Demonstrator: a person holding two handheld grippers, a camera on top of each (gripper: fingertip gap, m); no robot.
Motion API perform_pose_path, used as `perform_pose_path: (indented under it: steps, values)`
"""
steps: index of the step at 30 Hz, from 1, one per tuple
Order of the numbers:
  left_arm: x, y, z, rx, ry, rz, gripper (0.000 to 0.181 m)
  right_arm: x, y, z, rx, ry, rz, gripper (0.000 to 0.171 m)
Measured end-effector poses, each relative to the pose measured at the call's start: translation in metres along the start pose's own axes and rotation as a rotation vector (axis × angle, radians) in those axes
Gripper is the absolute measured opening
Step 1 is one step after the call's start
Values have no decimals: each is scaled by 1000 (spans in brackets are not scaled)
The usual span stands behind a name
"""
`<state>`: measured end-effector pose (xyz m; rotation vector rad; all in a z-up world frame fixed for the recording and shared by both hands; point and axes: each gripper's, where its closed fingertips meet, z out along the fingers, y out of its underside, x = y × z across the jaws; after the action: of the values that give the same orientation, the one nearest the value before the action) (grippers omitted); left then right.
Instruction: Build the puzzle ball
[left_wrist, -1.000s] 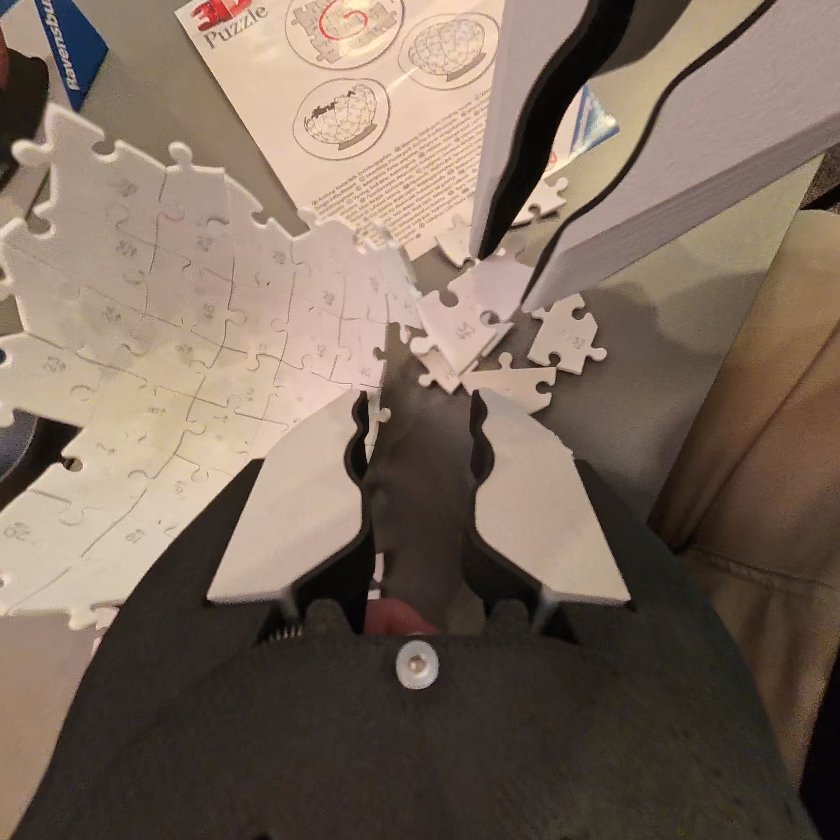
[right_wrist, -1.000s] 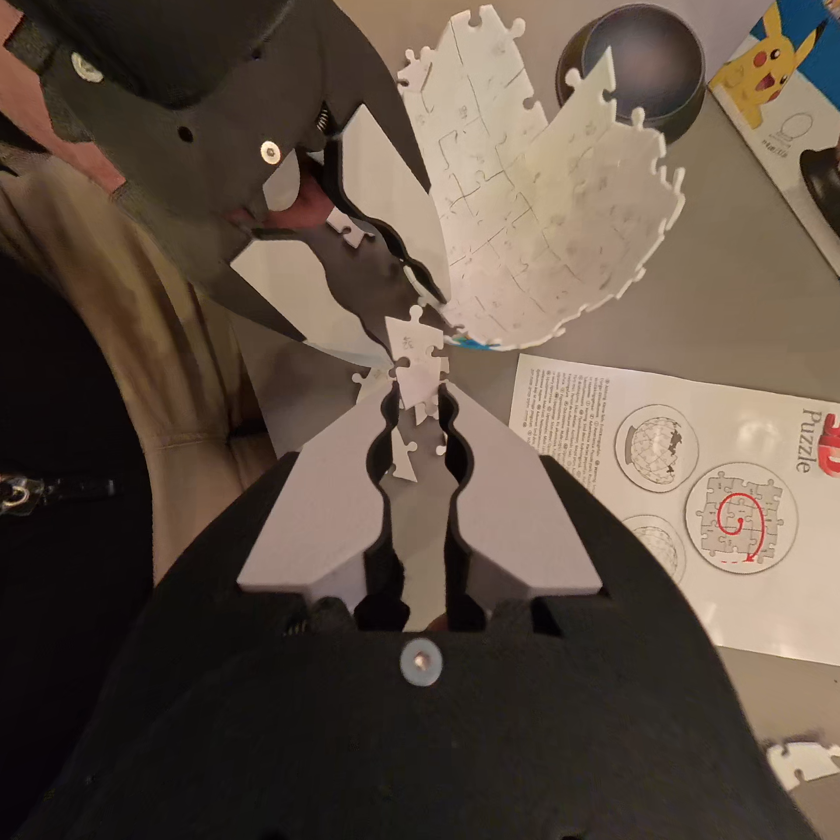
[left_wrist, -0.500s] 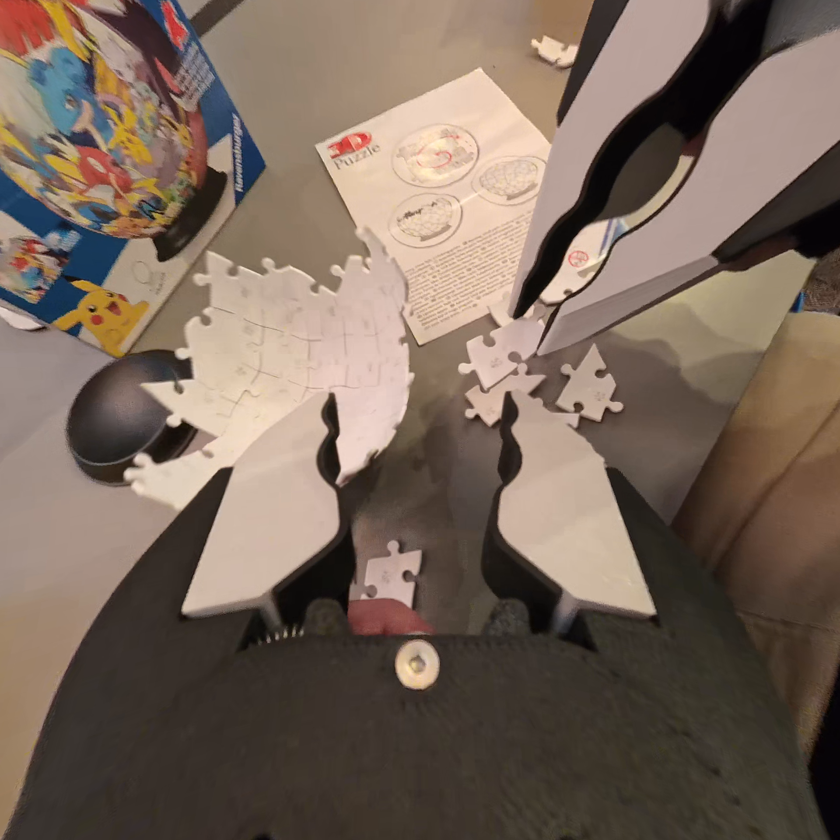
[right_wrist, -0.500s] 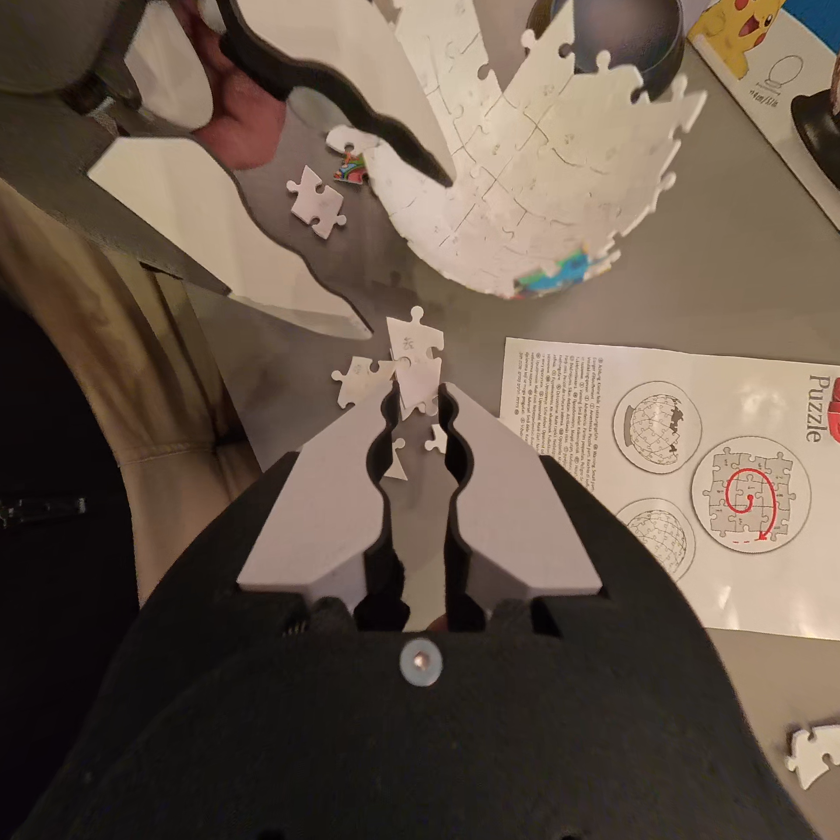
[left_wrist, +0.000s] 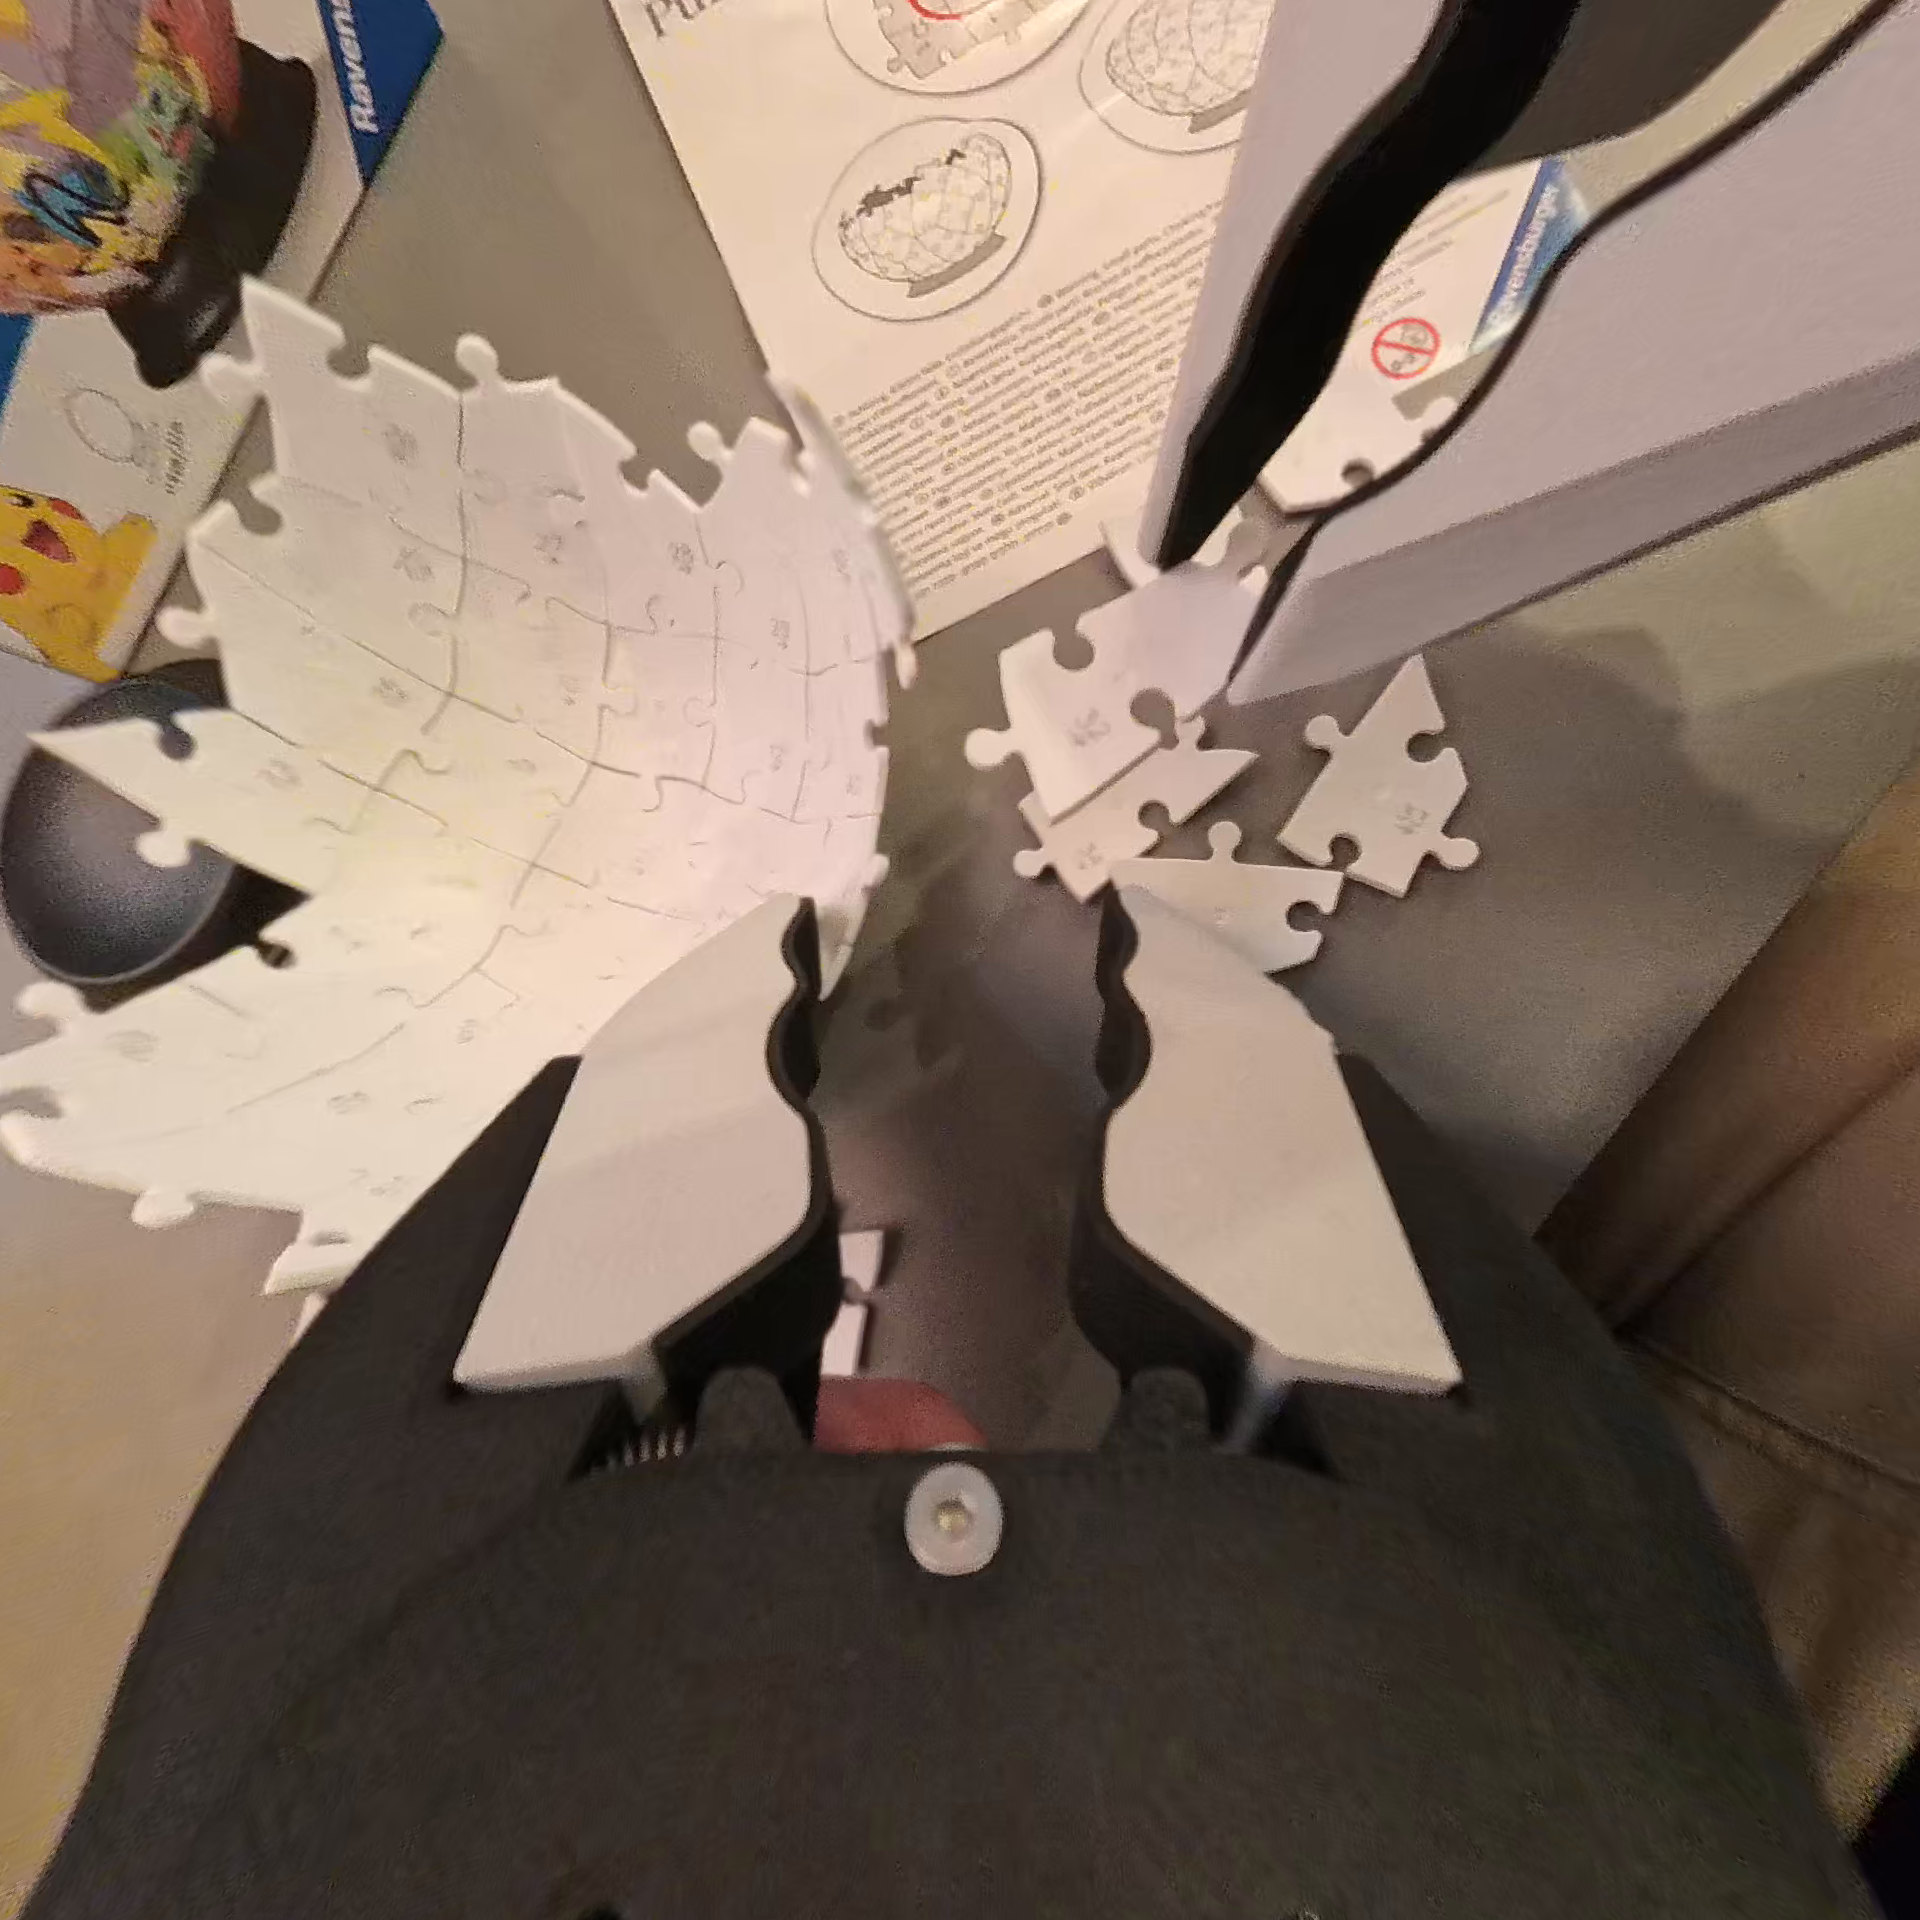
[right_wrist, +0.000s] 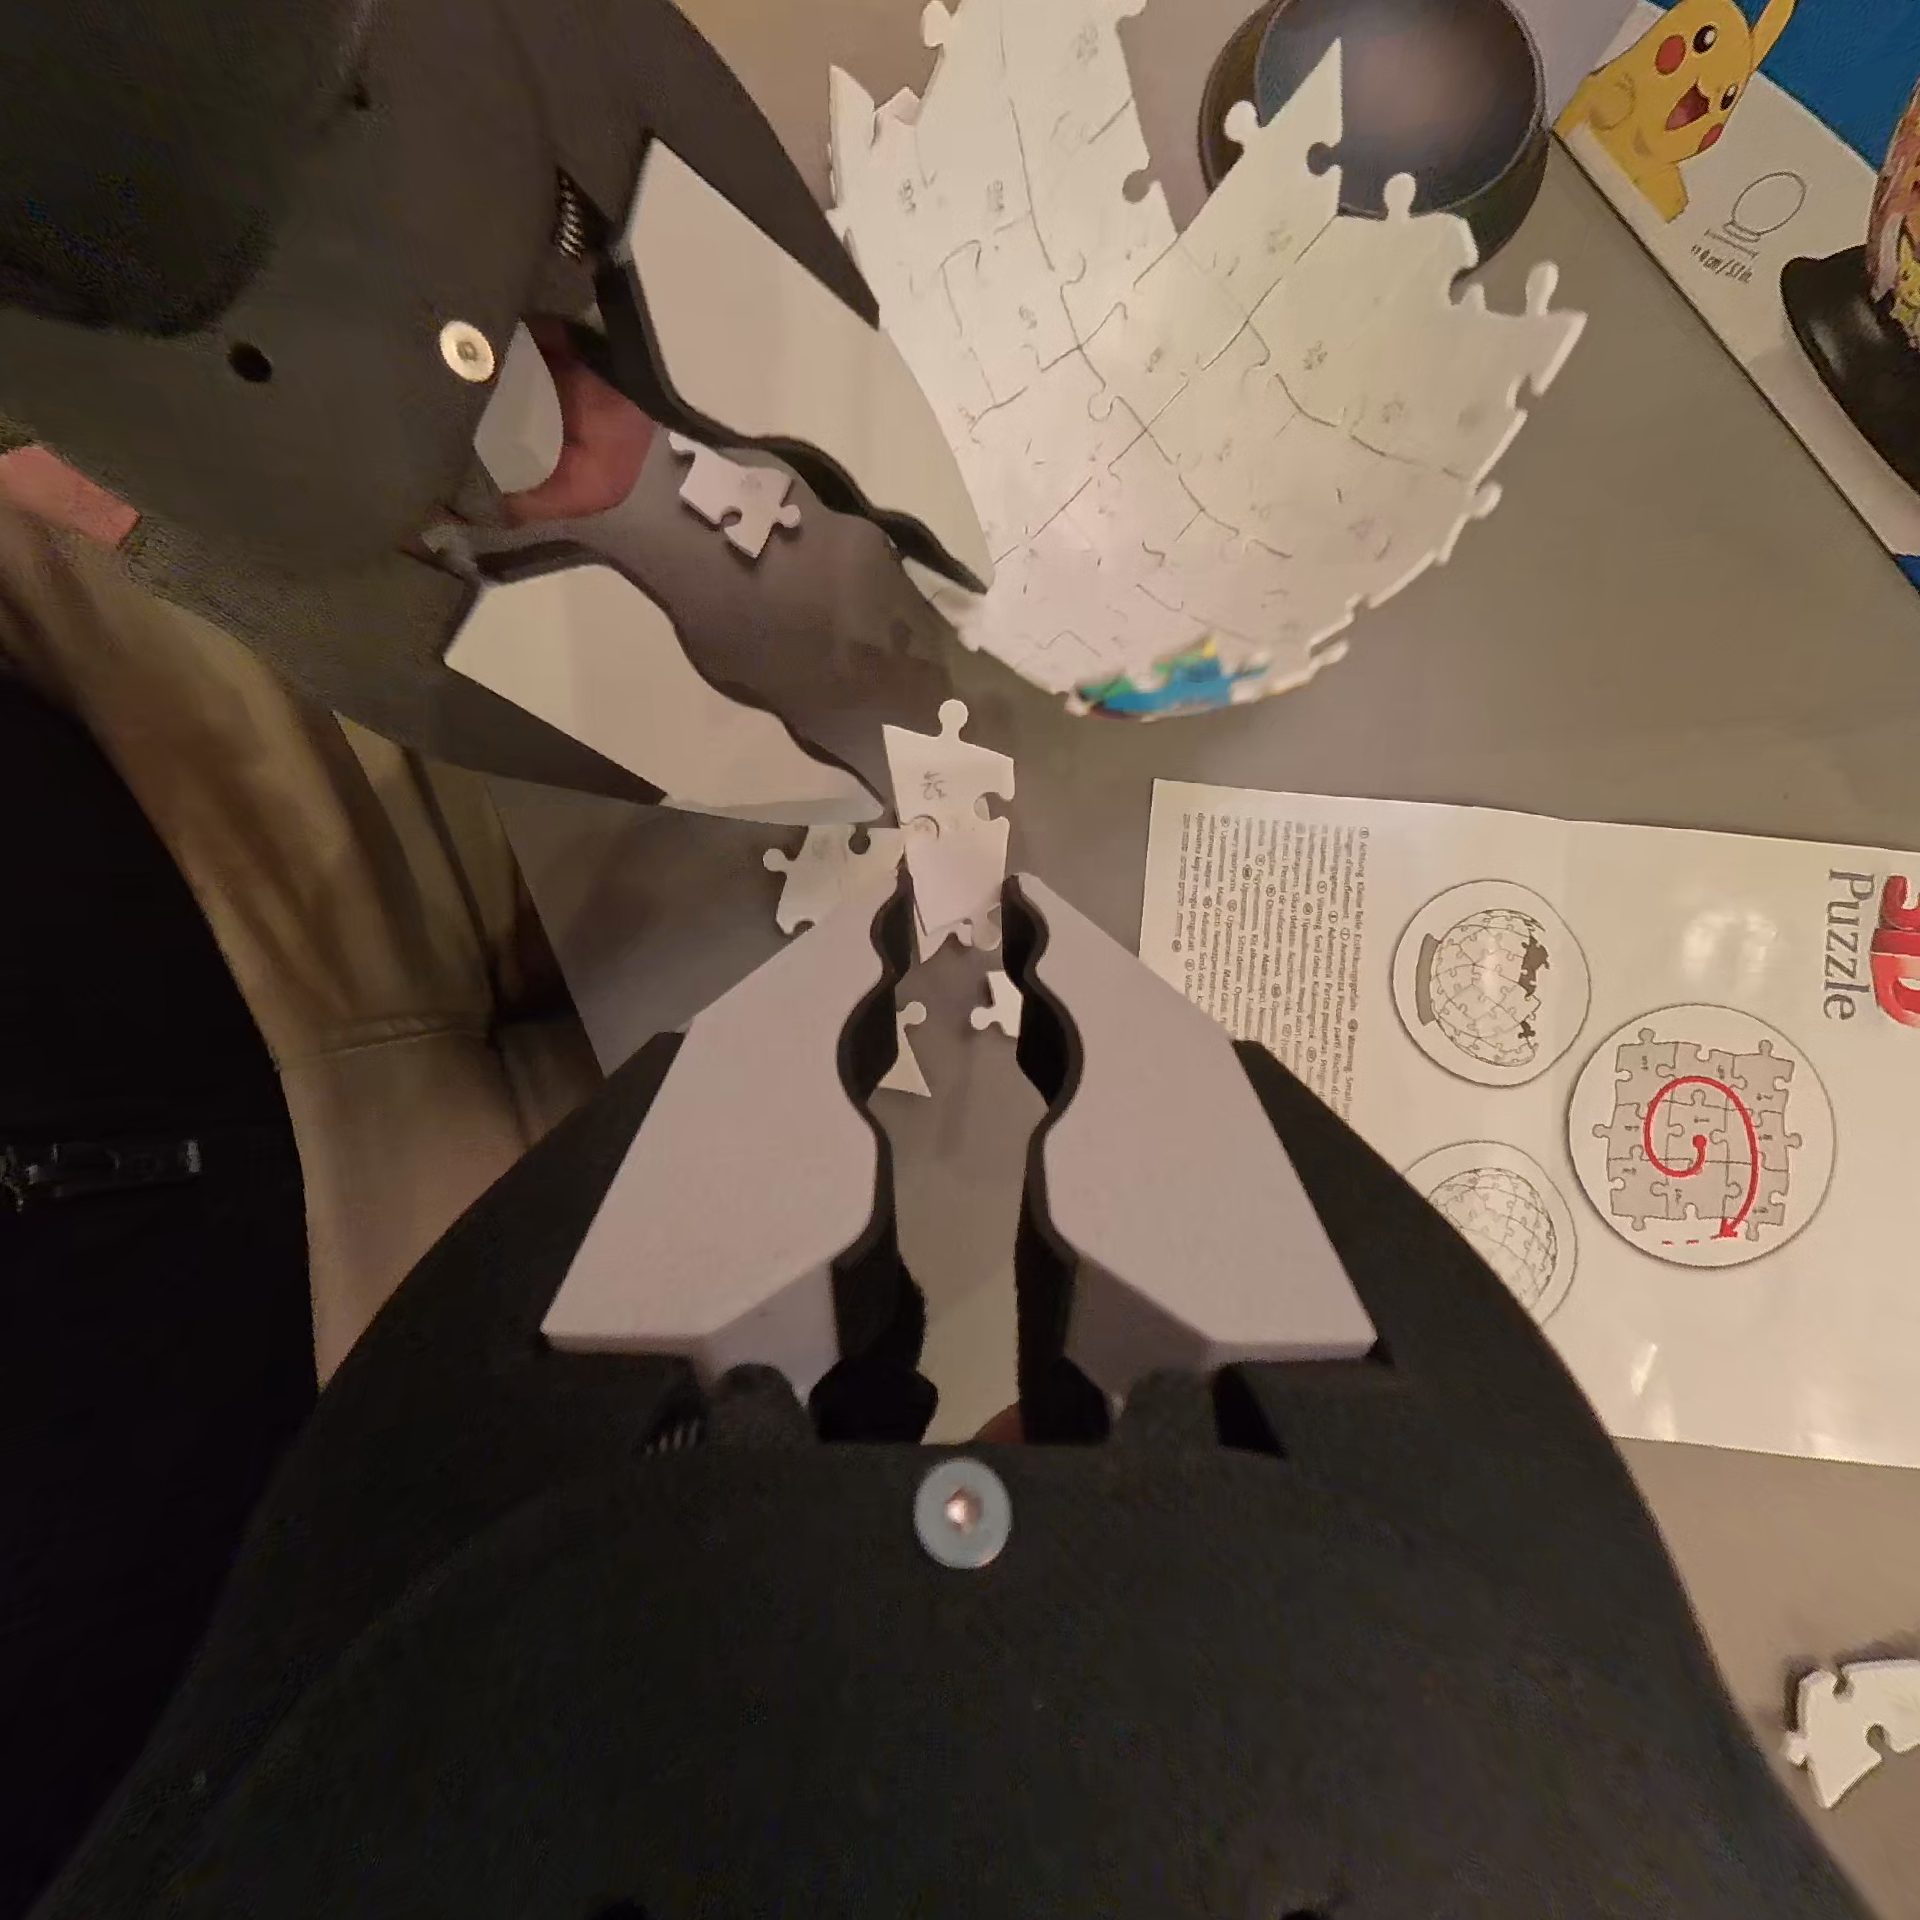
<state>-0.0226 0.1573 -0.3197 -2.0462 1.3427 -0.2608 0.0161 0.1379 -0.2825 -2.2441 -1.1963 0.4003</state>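
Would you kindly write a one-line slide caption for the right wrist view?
Right claw closes around a loose white puzzle piece beside the half-built puzzle ball, left claw open nearby.

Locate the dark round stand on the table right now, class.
The dark round stand sits at the top of the right wrist view, behind the half-built puzzle ball and beside the puzzle box; the left wrist view shows it at the left edge.

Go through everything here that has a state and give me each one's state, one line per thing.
Left gripper: open, empty, beside the shell.
Right gripper: narrowly open, fingertips around the top loose puzzle piece; grip unclear.
Puzzle ball shell: partly built, open bowl, white inner side showing.
Top loose puzzle piece: tilted on the pile, unattached.
Dark display stand: empty, behind the shell.
Instruction sheet: unfolded, flat.
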Motion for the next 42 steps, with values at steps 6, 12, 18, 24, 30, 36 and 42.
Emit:
perform_pose_path:
  steps: [6,12,18,24,30,36,42]
  values:
    - [7,7,4,-12,33,-15,56,-3,0,1,1,-3,16,14]
    - [17,4,5,2,91,-104,76,0,2,7,-18,44,71,15]
    - [25,-4,5,22,140,-223,92,0,7,14,-35,75,129,15]
    - [30,-10,7,39,150,-292,100,1,9,19,-47,104,164,15]
    - [30,-13,7,58,162,-343,100,0,6,21,-40,120,210,15]
    - [30,-15,8,71,164,-353,100,-2,8,26,-53,123,212,15]
    - [31,-18,10,73,158,-343,101,6,7,28,-46,157,229,14]
